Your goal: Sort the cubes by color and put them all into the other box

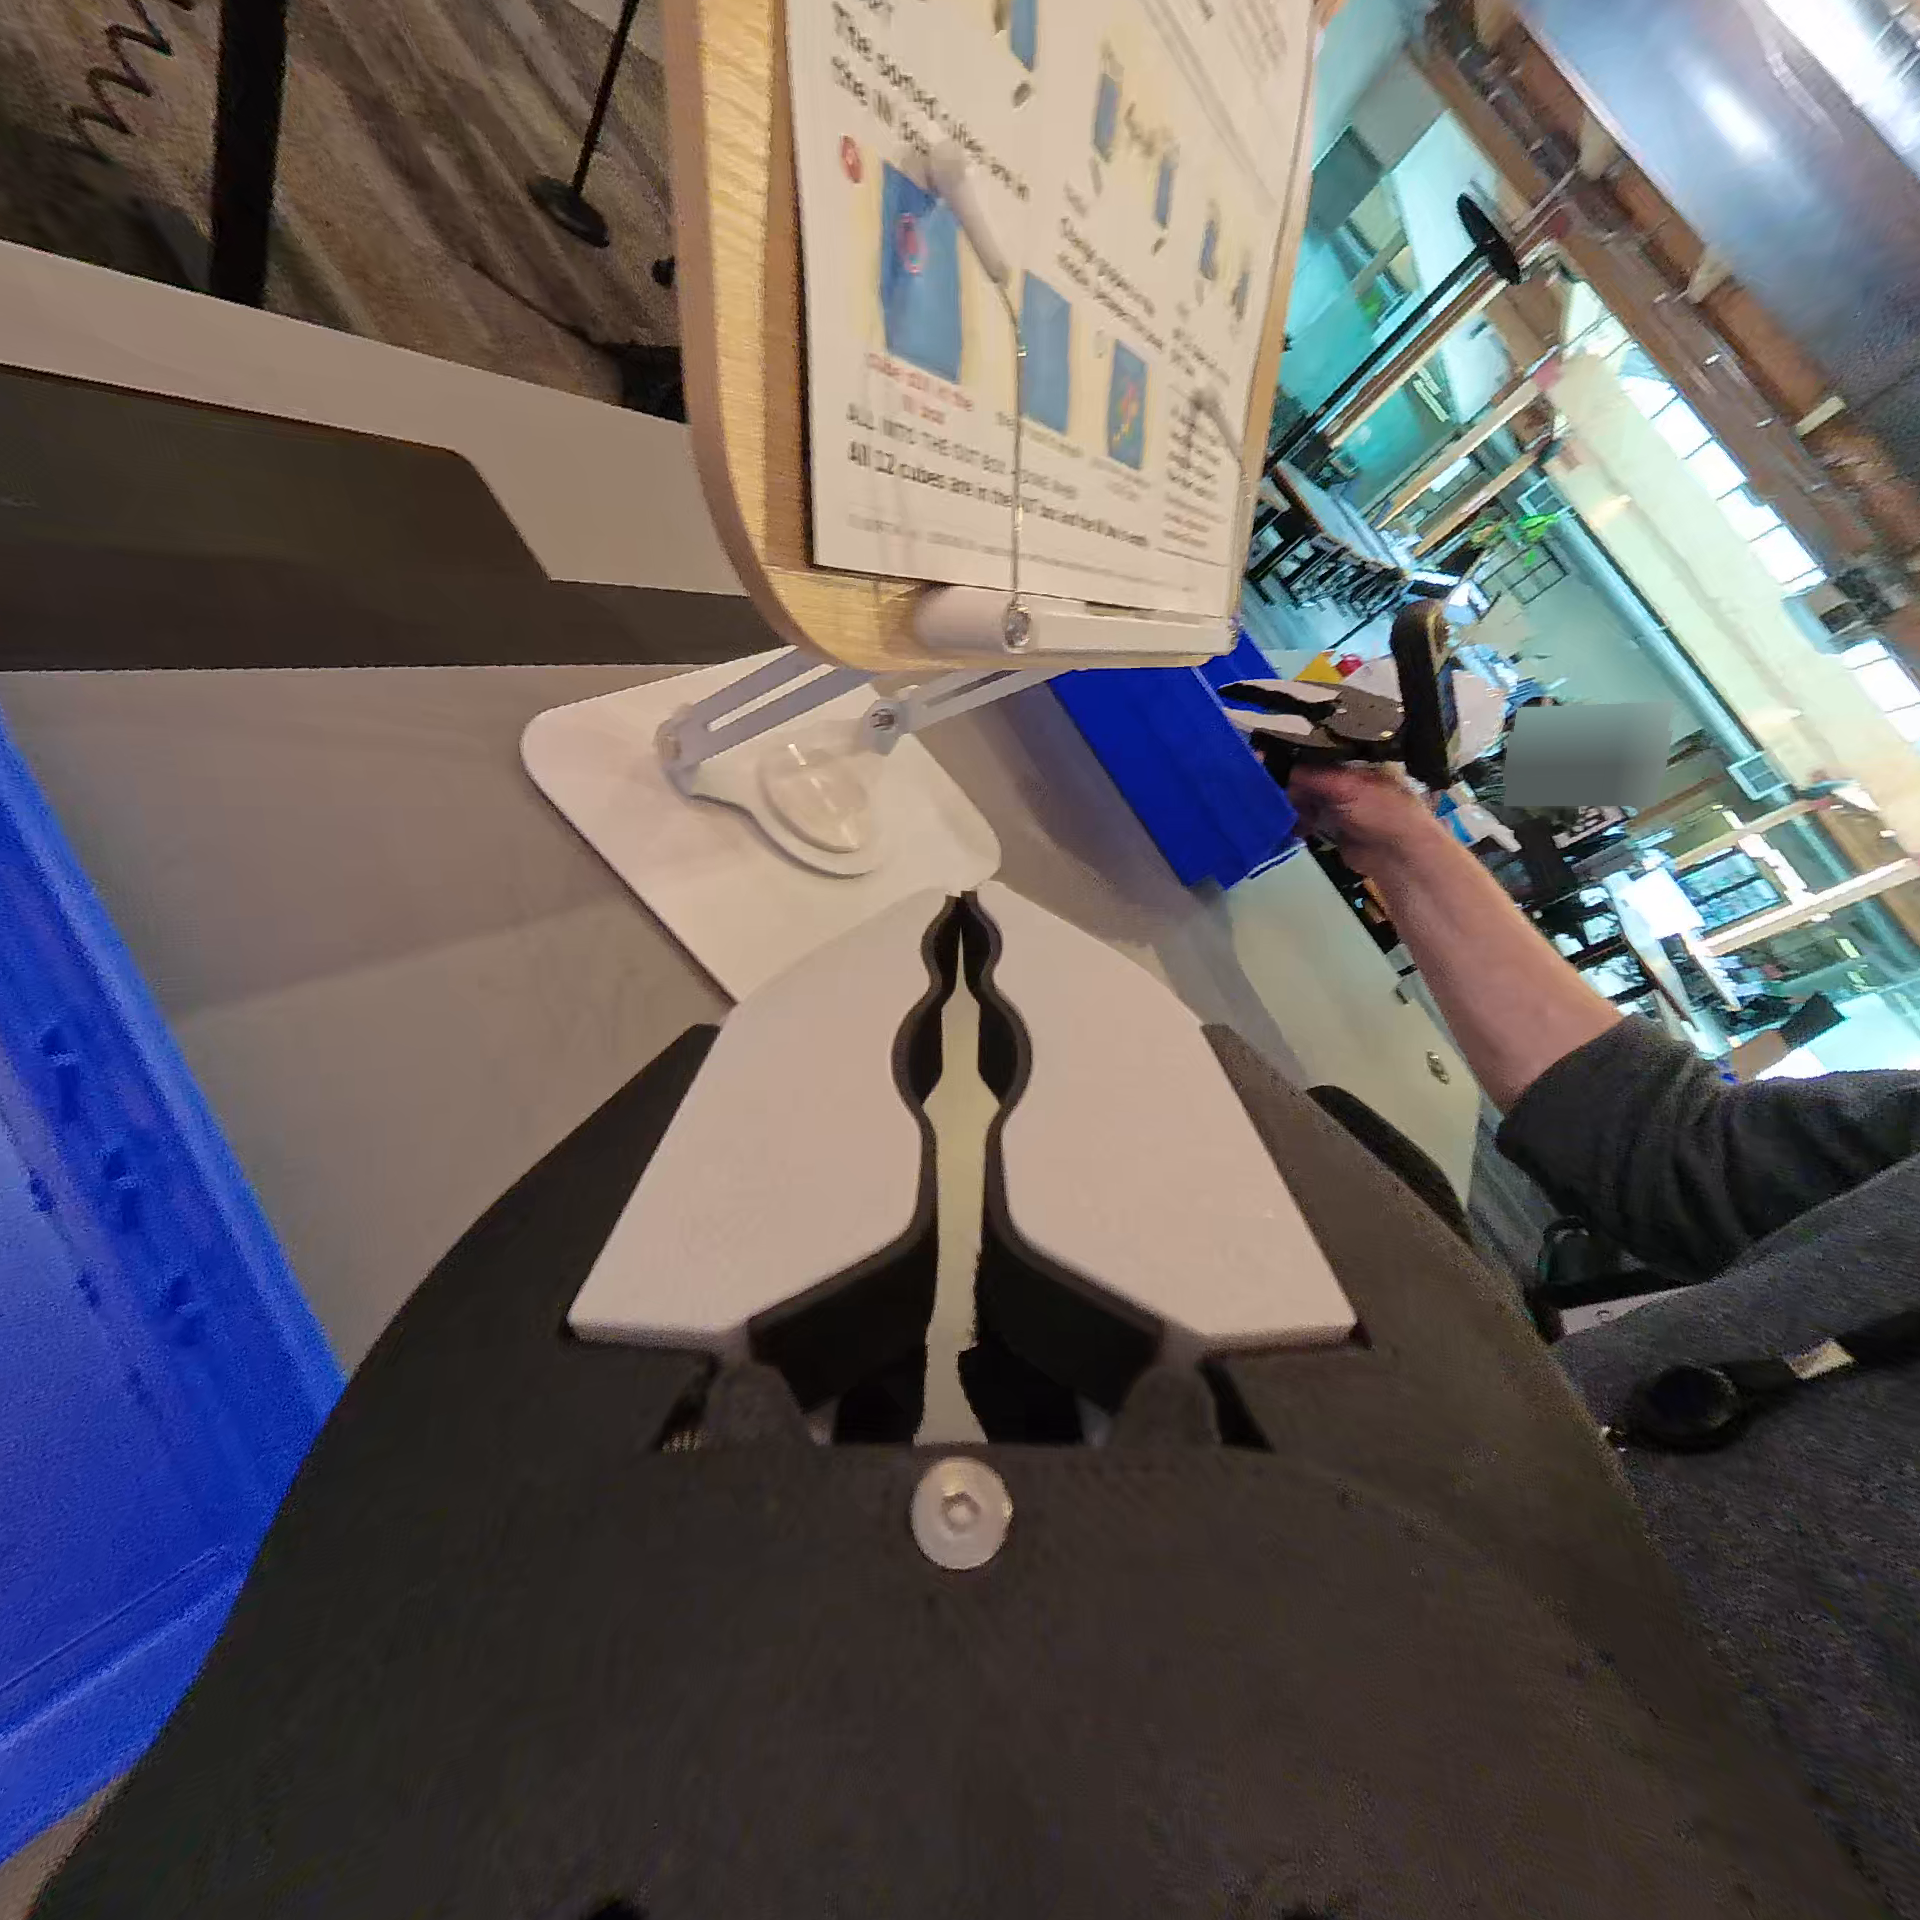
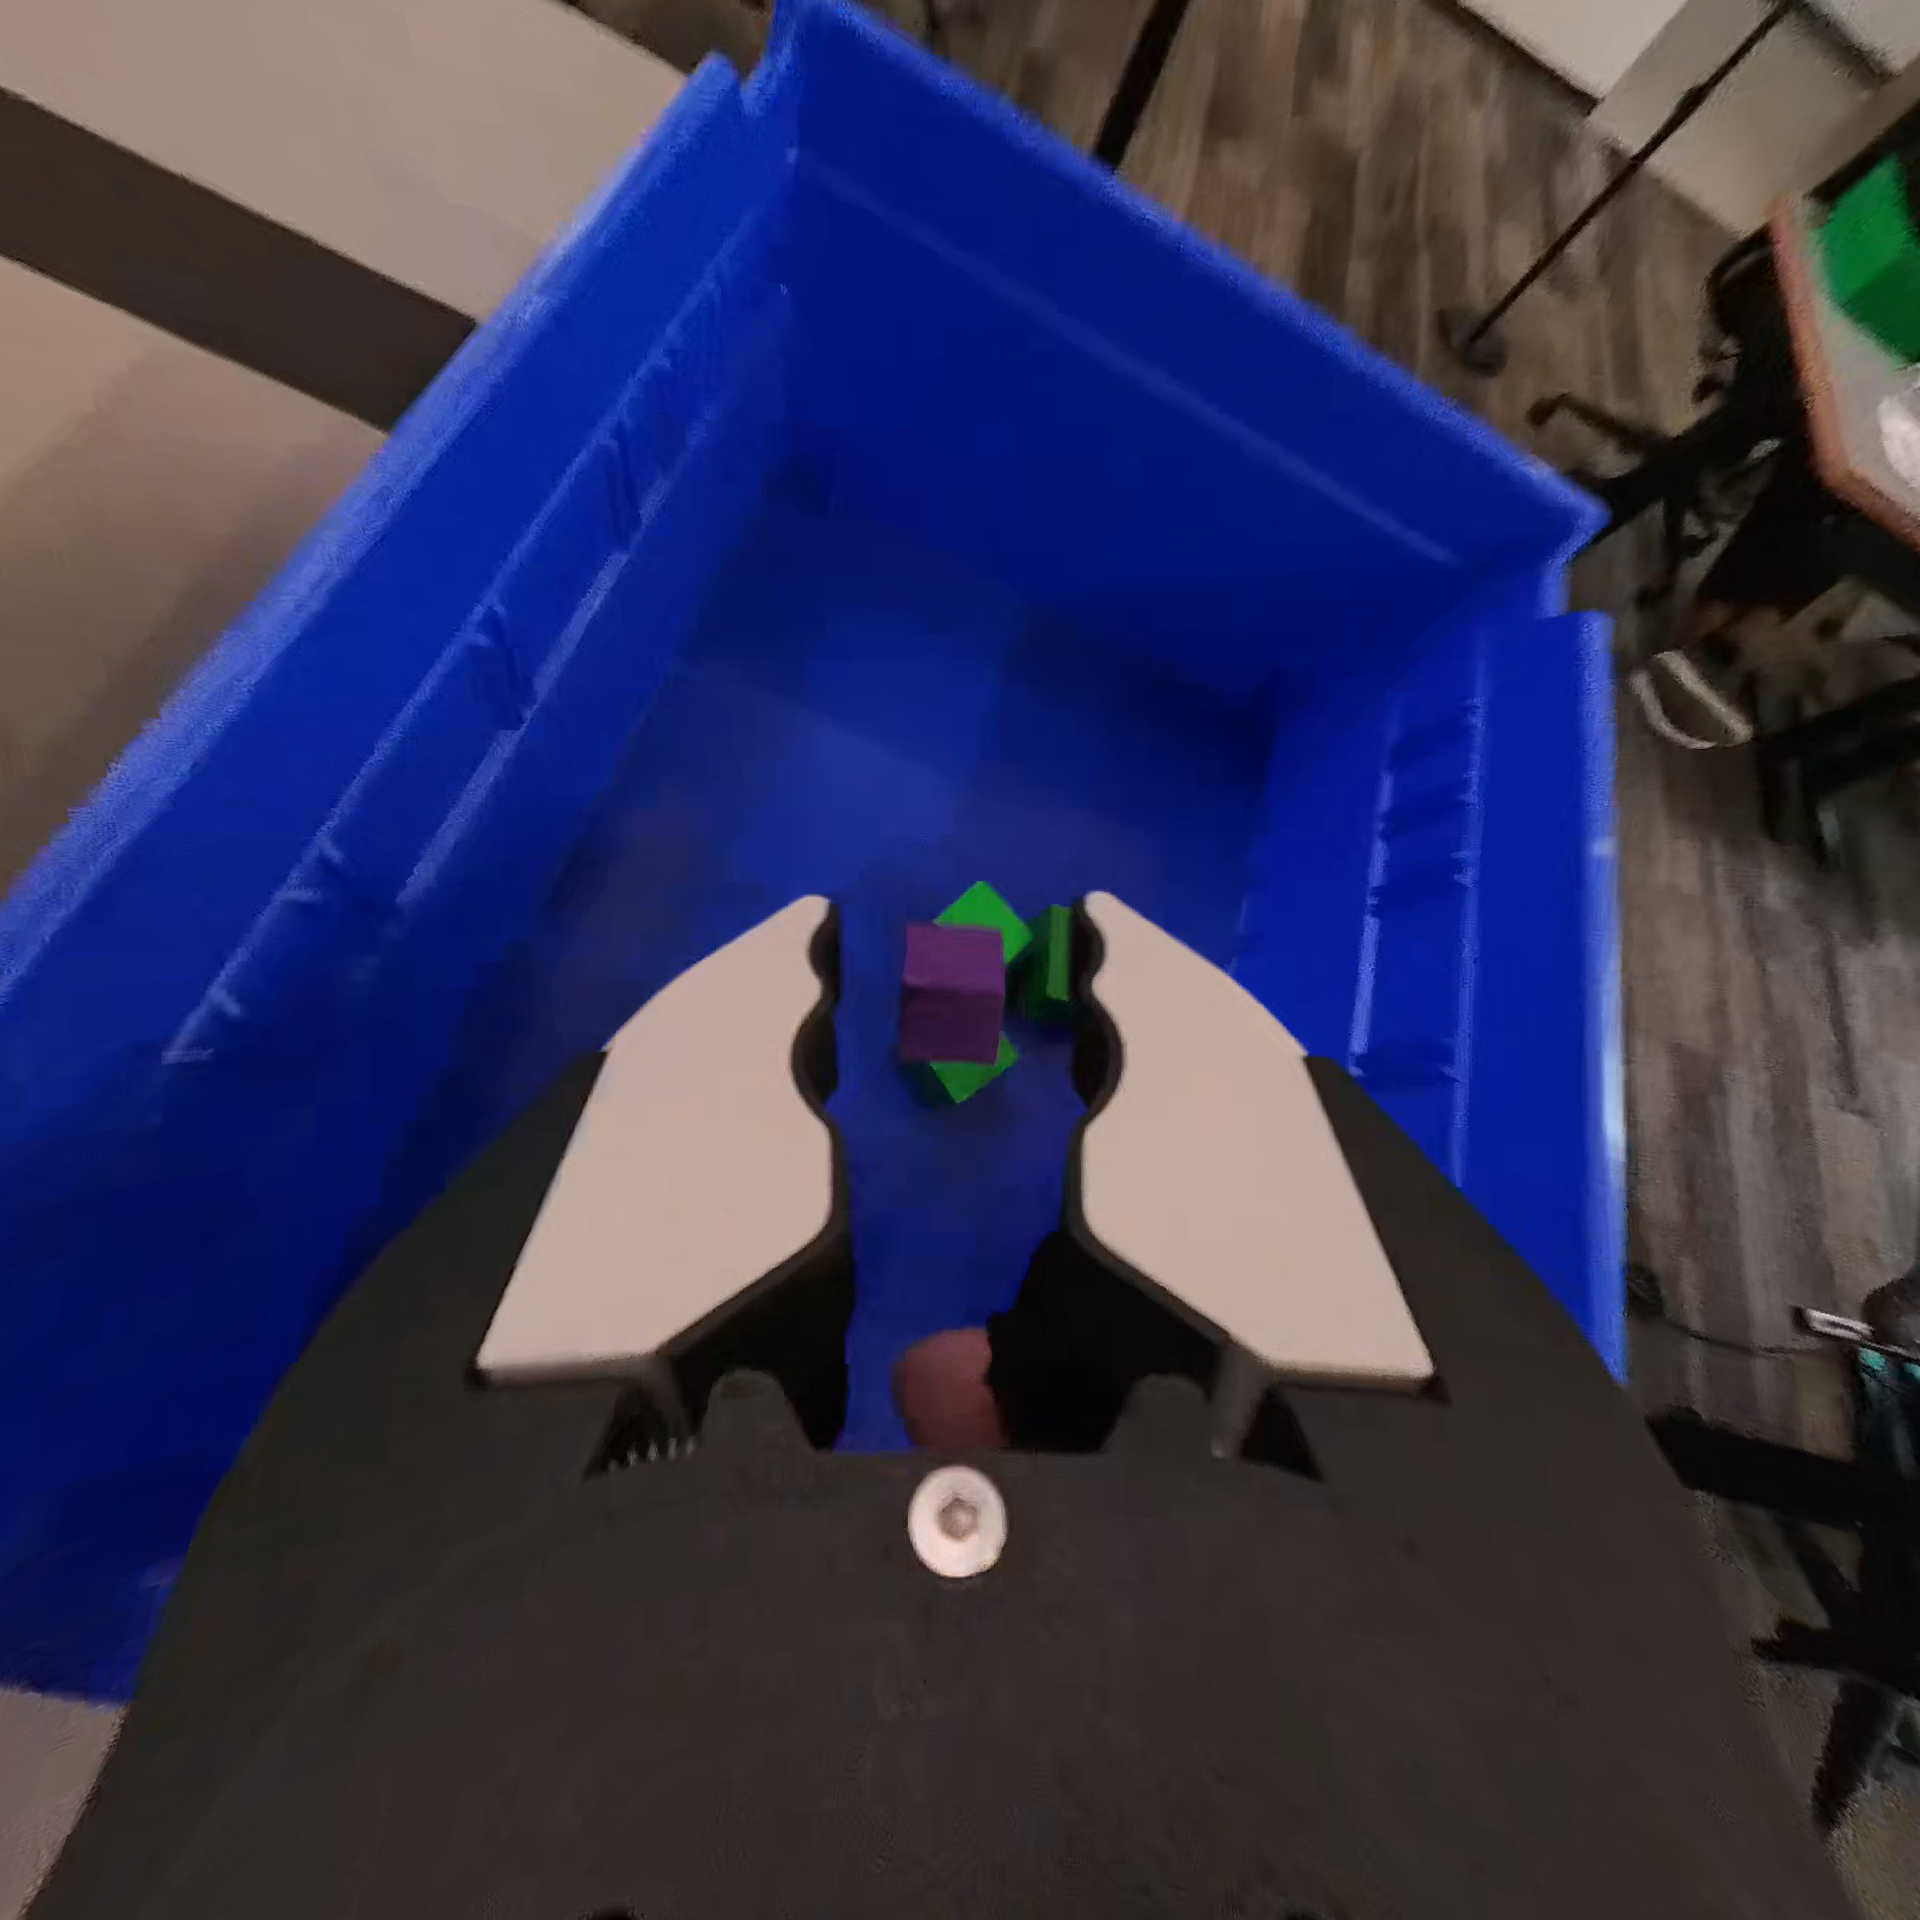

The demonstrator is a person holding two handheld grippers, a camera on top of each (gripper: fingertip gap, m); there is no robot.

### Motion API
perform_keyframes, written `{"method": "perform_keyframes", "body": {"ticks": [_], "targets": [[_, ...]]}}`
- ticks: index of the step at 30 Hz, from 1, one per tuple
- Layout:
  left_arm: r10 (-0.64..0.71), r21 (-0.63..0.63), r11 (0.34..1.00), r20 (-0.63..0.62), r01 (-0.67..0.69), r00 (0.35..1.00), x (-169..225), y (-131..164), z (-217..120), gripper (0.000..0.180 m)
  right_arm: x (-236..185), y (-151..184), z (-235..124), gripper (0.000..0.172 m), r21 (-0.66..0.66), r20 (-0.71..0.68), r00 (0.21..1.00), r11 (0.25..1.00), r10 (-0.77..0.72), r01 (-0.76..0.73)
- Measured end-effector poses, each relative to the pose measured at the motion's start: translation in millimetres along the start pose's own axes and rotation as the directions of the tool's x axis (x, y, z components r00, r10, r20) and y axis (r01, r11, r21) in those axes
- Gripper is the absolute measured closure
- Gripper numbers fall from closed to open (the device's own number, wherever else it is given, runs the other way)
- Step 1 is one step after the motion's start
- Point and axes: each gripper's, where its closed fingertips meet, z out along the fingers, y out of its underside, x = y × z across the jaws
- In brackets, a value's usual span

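My right gripper [image 2: 956, 914] is open over a blue box [image 2: 1039, 364]. A purple cube [image 2: 951, 1003] shows between its fingers with a gap on both sides, so neither pad touches it. Three green cubes [image 2: 982, 914] lie close together on the box floor under and beside the purple one. My left gripper [image 1: 964, 909] is shut with nothing between its pads, above the grey table. In the left wrist view the right gripper [image 1: 1278, 712] shows farther off, over the same blue box [image 1: 1164, 769]. A second blue box [image 1: 104, 1247] stands at the left edge of that view.
A wooden board with an instruction sheet [image 1: 987, 312] stands on a white stand base [image 1: 748, 831] just ahead of my left gripper. A person's forearm [image 1: 1455, 914] reaches to the right gripper. Chairs and table legs stand on the floor beyond the box [image 2: 1714, 468].
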Motion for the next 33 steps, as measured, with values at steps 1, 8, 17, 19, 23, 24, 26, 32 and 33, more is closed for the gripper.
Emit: {"method": "perform_keyframes", "body": {"ticks": [1,8,17,19,23,24,26,32,33], "targets": [[0.008,-0.006,1.000,0.017,-0.007,1.000,-4.6,-0.6,-0.9,0.180,-2.5,2.4,4.6,0.121,-0.008,0.035,0.999,1.000,0.011,-0.011],[0.116,-0.072,0.992,0.264,-0.100,0.957,-65.1,-17.3,-17.4,0.168,-1.8,-15.9,-17.3,0.131,0.117,-0.003,0.997,0.990,0.077,-0.076],[0.425,-0.406,0.893,0.625,-0.193,0.655,-198.2,-53.2,-48.6,0.145,-53.5,-27.7,-50.8,0.140,0.206,0.024,1.000,0.979,-0.004,-0.001],[0.562,-0.545,0.809,0.610,-0.220,0.558,-224.9,-56.6,-49.1,0.145,-63.8,-28.1,-53.9,0.139,0.208,0.039,0.999,0.978,-0.022,0.013],[0.727,-0.718,0.654,0.511,-0.237,0.458,-269.3,-64.3,-48.1,0.138,-70.9,-31.6,-61.3,0.143,0.231,0.044,0.999,0.973,-0.029,0.018],[0.740,-0.742,0.632,0.493,-0.224,0.458,-278.6,-65.8,-48.6,0.138,-70.3,-33.2,-63.9,0.143,0.241,0.039,0.999,0.970,-0.034,0.024],[0.749,-0.782,0.594,0.452,-0.188,0.485,-295.0,-65.8,-49.9,0.136,-68.0,-33.3,-67.0,0.142,0.240,0.031,0.999,0.970,-0.045,0.036],[0.788,-0.903,0.422,0.323,-0.078,0.525,-328.8,-56.0,-57.6,0.136,-62.2,-30.3,-69.1,0.141,0.227,0.024,0.999,0.973,-0.049,0.042],[0.788,-0.916,0.397,0.306,-0.061,0.535,-333.1,-53.0,-58.1,0.137,-62.1,-30.4,-69.1,0.142,0.226,0.022,0.998,0.973,-0.055,0.048]]}}
